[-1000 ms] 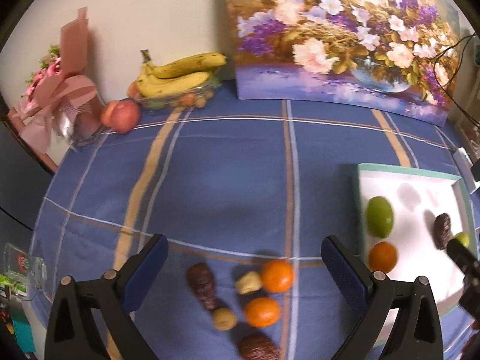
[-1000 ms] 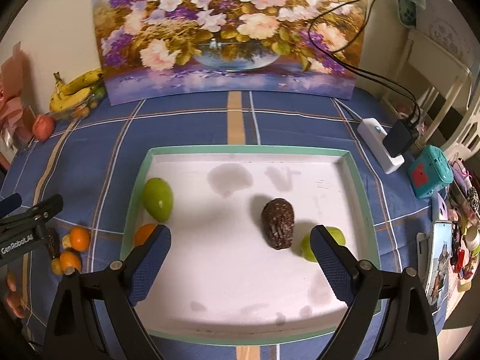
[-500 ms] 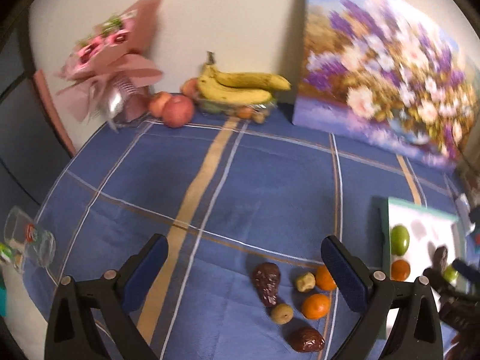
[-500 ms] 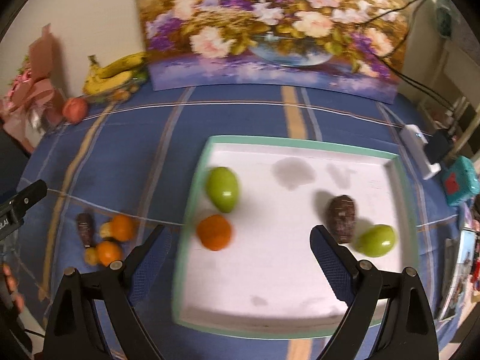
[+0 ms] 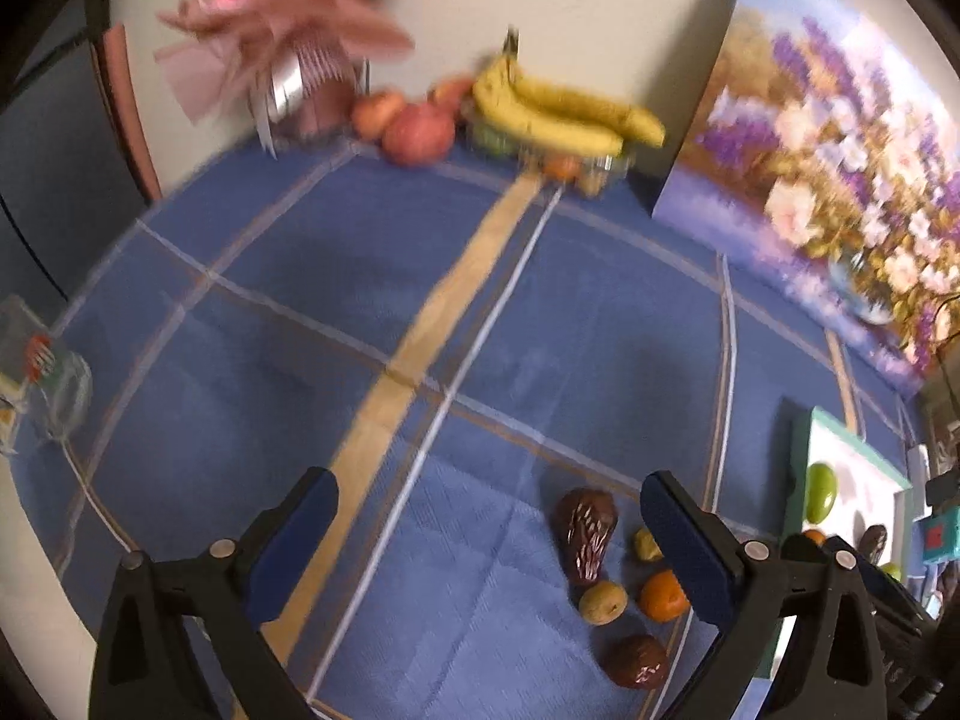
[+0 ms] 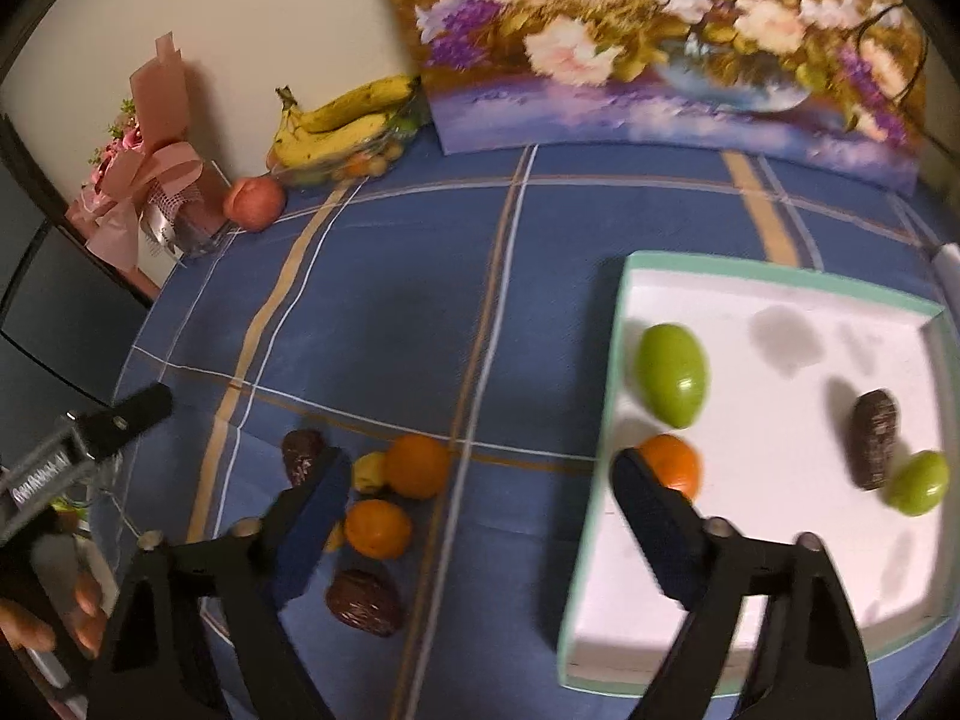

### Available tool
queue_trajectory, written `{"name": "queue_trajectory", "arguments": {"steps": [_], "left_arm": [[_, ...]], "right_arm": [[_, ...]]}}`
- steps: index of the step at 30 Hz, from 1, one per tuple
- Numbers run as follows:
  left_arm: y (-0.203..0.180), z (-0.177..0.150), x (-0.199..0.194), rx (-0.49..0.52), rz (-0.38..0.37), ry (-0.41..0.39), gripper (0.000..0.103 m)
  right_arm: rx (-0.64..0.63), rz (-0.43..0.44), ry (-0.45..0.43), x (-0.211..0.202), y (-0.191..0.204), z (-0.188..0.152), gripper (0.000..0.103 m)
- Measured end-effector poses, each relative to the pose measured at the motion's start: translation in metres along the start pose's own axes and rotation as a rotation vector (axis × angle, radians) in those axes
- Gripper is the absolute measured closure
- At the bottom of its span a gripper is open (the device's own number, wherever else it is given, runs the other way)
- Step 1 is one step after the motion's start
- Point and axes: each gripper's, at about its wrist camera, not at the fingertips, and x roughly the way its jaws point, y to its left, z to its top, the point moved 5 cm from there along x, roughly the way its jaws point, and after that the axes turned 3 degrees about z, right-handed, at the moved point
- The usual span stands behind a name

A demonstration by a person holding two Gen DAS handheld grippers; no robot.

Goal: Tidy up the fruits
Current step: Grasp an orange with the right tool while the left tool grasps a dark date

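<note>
A white tray with a green rim (image 6: 780, 516) holds a large green fruit (image 6: 672, 373), an orange (image 6: 675, 468), a dark brown fruit (image 6: 875, 447) and a small green fruit (image 6: 918, 482). Left of it on the blue cloth lie two oranges (image 6: 417, 465) (image 6: 378, 528), dark brown fruits (image 6: 363, 602) (image 6: 300, 455) and small yellow fruits (image 6: 369, 471). My right gripper (image 6: 480, 516) is open and empty above the cloth between pile and tray. My left gripper (image 5: 486, 531) is open and empty, left of the pile (image 5: 585, 531); the tray (image 5: 852, 480) shows at its right edge.
Bananas (image 6: 342, 120) over a bowl, red apples (image 6: 255, 204) and a pink bouquet (image 6: 150, 180) stand along the back wall. A flower painting (image 6: 660, 42) leans there too. A clear glass (image 5: 57, 384) stands at the cloth's left edge.
My right gripper has swung left from over the tray towards the loose pile. My left gripper has turned left, so the pile sits at its right finger.
</note>
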Motion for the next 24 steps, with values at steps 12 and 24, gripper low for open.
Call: {"name": "queue_trajectory", "arguments": {"steps": [12,24], "left_arm": [[-0.016,-0.020,0.047,-0.028,-0.057,0.172,0.022],[-0.041,-0.024,0.063,-0.038,-0.187,0.243,0.053]], "right_arm": [[0.125,0.111,0.124,0.053,0.000,-0.007,0.053],[0.149,0.172,0.146,0.072,0.010,-0.006,0.070]]}}
